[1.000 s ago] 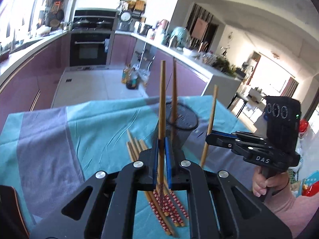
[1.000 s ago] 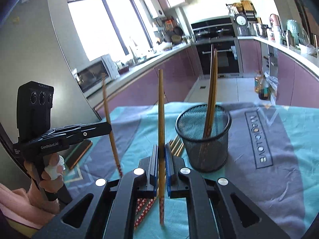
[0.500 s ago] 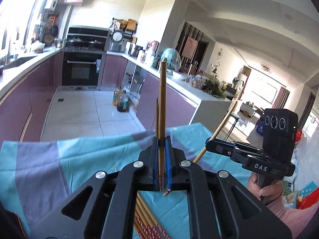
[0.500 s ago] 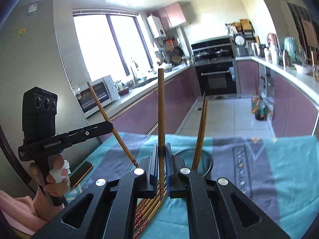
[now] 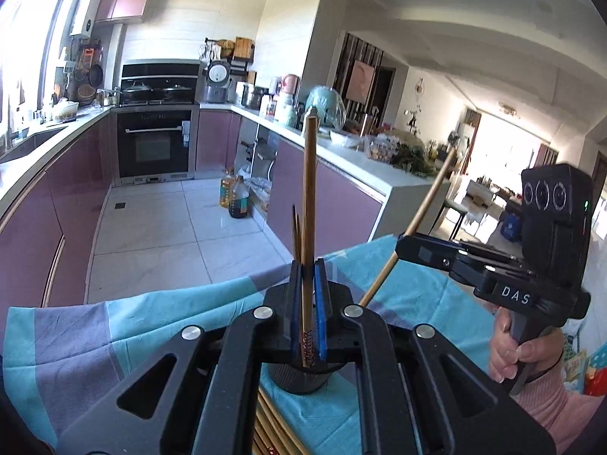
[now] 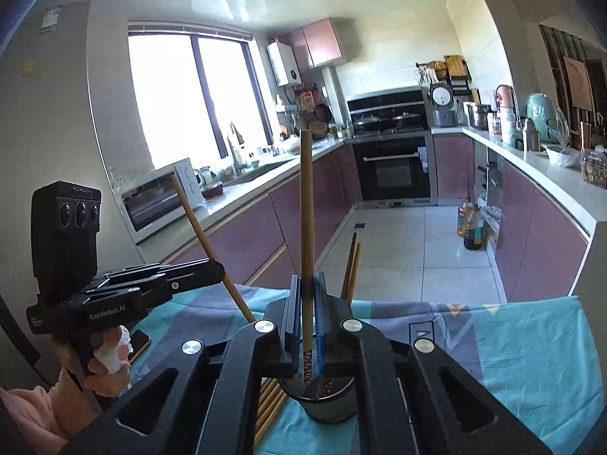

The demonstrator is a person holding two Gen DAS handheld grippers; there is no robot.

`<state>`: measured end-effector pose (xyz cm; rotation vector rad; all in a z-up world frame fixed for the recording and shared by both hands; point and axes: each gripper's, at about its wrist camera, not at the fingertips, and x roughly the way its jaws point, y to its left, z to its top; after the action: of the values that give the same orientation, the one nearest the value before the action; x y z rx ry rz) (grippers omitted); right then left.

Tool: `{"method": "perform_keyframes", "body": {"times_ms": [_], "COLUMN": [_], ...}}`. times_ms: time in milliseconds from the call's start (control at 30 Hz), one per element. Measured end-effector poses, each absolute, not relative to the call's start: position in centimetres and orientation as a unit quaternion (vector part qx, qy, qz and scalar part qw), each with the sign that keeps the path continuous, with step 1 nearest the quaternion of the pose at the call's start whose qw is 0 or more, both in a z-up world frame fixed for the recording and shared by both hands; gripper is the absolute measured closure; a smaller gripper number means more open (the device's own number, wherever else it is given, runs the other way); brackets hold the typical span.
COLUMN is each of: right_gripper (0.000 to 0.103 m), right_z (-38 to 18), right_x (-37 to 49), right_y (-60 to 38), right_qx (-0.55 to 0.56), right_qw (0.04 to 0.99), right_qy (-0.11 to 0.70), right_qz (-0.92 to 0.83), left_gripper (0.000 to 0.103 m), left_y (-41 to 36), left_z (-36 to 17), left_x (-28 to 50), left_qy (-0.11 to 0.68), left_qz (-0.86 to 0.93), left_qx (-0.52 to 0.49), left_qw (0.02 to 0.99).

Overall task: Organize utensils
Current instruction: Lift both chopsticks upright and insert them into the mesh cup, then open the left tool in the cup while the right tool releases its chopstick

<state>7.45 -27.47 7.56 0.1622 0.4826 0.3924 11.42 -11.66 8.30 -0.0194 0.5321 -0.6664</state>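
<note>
My left gripper (image 5: 308, 265) is shut on an upright wooden chopstick (image 5: 310, 189), its patterned tip just above the black mesh holder (image 5: 299, 377). My right gripper (image 6: 306, 280) is shut on another upright chopstick (image 6: 306, 208), its red-patterned tip over the same holder (image 6: 322, 402). Two chopsticks (image 6: 351, 269) stand in the holder. Each gripper shows in the other's view, the right one (image 5: 408, 242) and the left one (image 6: 216, 265), with its chopstick slanted. Several loose chopsticks (image 6: 269, 402) lie on the cloth beside the holder.
A teal and grey tablecloth (image 6: 523, 349) covers the table. A phone (image 6: 138, 343) lies on it at the left. Beyond are kitchen counters, an oven (image 5: 153, 144) and oil bottles (image 5: 235, 197) on the floor.
Both grippers have risen and moved over the holder, carrying their chopsticks. The holder, earlier ahead of the fingers, now sits right beneath them.
</note>
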Motion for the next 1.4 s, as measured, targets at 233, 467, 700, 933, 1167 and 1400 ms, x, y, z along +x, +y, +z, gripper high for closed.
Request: {"method": "perform_keyframes", "body": {"times_ms": [233,467,700,933,1167,1400], "right_gripper": [0.097,0.097,0.096,0.092,0.087,0.075], "right_z": [4.9,2.6,1.9,1.0,0.6,1.4], "right_x": [9.9,11.9,13.2,14.1,13.8,10.7], "right_y": [-26.7,-26.2,-26.1,-25.7,-25.8,-25.2], "right_qx": [0.063,0.060,0.072,0.079,0.081,0.066], "right_qw": [0.932,0.918,0.915,0.913,0.915,0.924], "right_qy": [0.303,0.348,0.357,0.364,0.359,0.331], "right_qz": [0.189,0.179,0.171,0.166,0.166,0.181], "left_gripper": [0.096,0.096,0.096,0.093,0.085,0.070], "left_y": [-13.7,-14.6,-15.0,-14.8,-12.3,-8.6], "left_z": [5.0,2.7,2.2,1.1,0.9,1.1], "left_x": [12.6,14.9,17.0,17.4,15.9,13.3], "left_qy": [0.312,0.346,0.358,0.354,0.333,0.299], "left_qz": [-0.322,-0.318,-0.314,-0.305,-0.281,-0.254], "left_qx": [0.036,0.046,0.035,0.029,0.008,-0.001], "left_qw": [0.893,0.882,0.879,0.883,0.900,0.920]}}
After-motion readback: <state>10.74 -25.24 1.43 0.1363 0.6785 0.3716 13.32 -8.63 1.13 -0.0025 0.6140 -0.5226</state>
